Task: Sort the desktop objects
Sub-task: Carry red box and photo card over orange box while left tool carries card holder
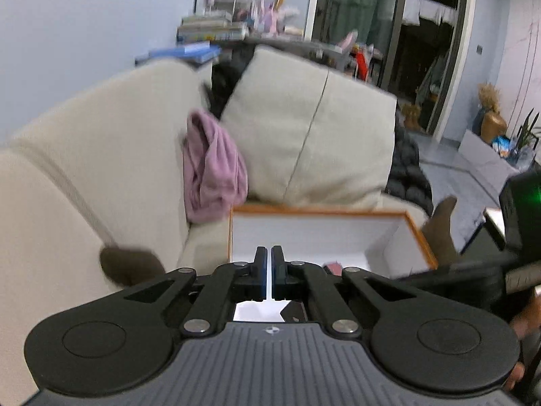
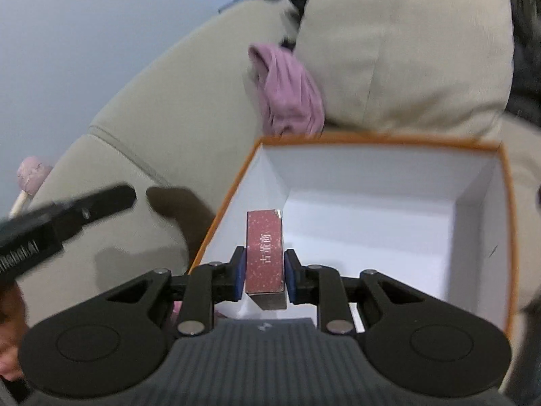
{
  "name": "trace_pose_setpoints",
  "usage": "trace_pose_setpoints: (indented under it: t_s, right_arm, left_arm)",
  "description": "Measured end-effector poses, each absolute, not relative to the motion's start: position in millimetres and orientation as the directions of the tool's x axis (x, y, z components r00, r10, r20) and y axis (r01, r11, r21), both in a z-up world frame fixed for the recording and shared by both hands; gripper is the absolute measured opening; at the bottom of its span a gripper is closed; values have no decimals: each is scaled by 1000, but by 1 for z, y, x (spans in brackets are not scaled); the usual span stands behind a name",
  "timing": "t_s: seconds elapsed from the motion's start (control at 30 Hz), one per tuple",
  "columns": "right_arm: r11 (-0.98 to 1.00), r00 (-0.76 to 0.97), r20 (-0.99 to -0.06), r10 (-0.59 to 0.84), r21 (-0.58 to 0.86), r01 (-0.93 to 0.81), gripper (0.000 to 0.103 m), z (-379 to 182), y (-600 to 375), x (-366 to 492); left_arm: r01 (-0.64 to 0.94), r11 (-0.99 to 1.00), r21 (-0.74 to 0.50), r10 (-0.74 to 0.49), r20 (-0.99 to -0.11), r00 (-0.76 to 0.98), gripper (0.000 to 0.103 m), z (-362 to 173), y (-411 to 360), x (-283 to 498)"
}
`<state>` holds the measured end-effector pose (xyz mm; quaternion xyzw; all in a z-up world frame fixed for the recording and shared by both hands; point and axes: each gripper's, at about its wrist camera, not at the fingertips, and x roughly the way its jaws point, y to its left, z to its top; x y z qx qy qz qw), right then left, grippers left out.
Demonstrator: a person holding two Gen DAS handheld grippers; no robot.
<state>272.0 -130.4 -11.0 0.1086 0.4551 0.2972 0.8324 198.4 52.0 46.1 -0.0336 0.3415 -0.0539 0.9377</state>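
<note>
My right gripper (image 2: 263, 267) is shut on a small dark-red box with white characters (image 2: 264, 253). It holds the box over the near left part of a white storage box with an orange rim (image 2: 382, 140). My left gripper (image 1: 269, 262) is shut and empty, in front of the same storage box (image 1: 324, 212). A bit of the dark-red box (image 1: 333, 268) shows just right of the left gripper. The left gripper's finger also shows at the left of the right wrist view (image 2: 101, 203).
The storage box rests against a cream sofa (image 1: 101, 155) with a cushion (image 1: 304, 128) and a pink cloth (image 1: 211, 165). A dark jacket (image 1: 407, 169) lies at the sofa's right end. Books and clutter stand on a shelf (image 1: 209, 30) behind.
</note>
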Motion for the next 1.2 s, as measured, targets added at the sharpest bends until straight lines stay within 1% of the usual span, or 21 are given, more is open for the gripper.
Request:
trace_pose_setpoints:
  t_s: [0.1,0.13,0.17,0.2,0.23,0.27,0.3,0.37,0.5,0.63,0.83,0.93,1.1,1.13,1.17,1.2]
  right_arm:
    - [814,425,-701,573,425,-397,24,-18,-131,267]
    - [816,436,-698,569,415,-402,24,-19,-131,264]
    - [815,437,-695,571,413,-406,24,-19,-132,261]
    - [813,435,-693,575,420,-404,24,-20,-133,260]
    - [811,435,-690,579,427,-401,25,-20,-134,260]
    - [810,437,-688,580,429,-400,25,-20,-135,259]
    - [811,441,-686,579,429,-398,25,-19,-136,259]
    - [813,450,-681,577,430,-392,25,-18,-137,258]
    - [812,463,-672,578,418,-407,25,-14,-138,250]
    - [818,465,-677,571,417,-397,25,-13,-141,251]
    - [823,472,-679,562,403,-400,25,-11,-140,247]
    - [826,469,-686,555,391,-406,25,-10,-138,247]
    - [837,486,-686,541,384,-390,25,-6,-141,245]
    - [836,494,-679,543,384,-392,25,-2,-142,242]
    - [835,502,-670,546,383,-396,25,1,-144,238]
    - [834,511,-663,547,380,-400,25,5,-145,235]
  left_arm:
    - [63,995,-83,-103,-681,725,7,27,59,188]
    - [60,995,-81,-99,-687,720,12,22,61,183]
    - [62,994,-86,-104,-686,720,20,18,63,177]
    - [66,994,-91,-111,-683,722,24,16,66,171]
    - [69,993,-96,-116,-681,723,31,13,68,166]
    - [70,993,-98,-118,-682,722,37,11,70,162]
    - [73,992,-100,-122,-683,720,39,10,72,158]
    - [81,991,-107,-133,-682,719,56,7,75,151]
    - [121,992,-29,-107,-695,711,59,1,73,145]
    - [214,976,42,-121,-714,690,65,-7,67,143]
    - [275,958,74,-135,-733,666,71,-27,68,153]
    - [285,957,52,-152,-747,647,78,-35,70,162]
    - [320,946,50,-178,-746,641,78,-43,63,162]
    - [323,945,52,-179,-743,644,76,-44,62,162]
    - [326,944,51,-182,-743,644,69,-44,61,161]
    - [333,942,39,-194,-746,637,64,-44,61,161]
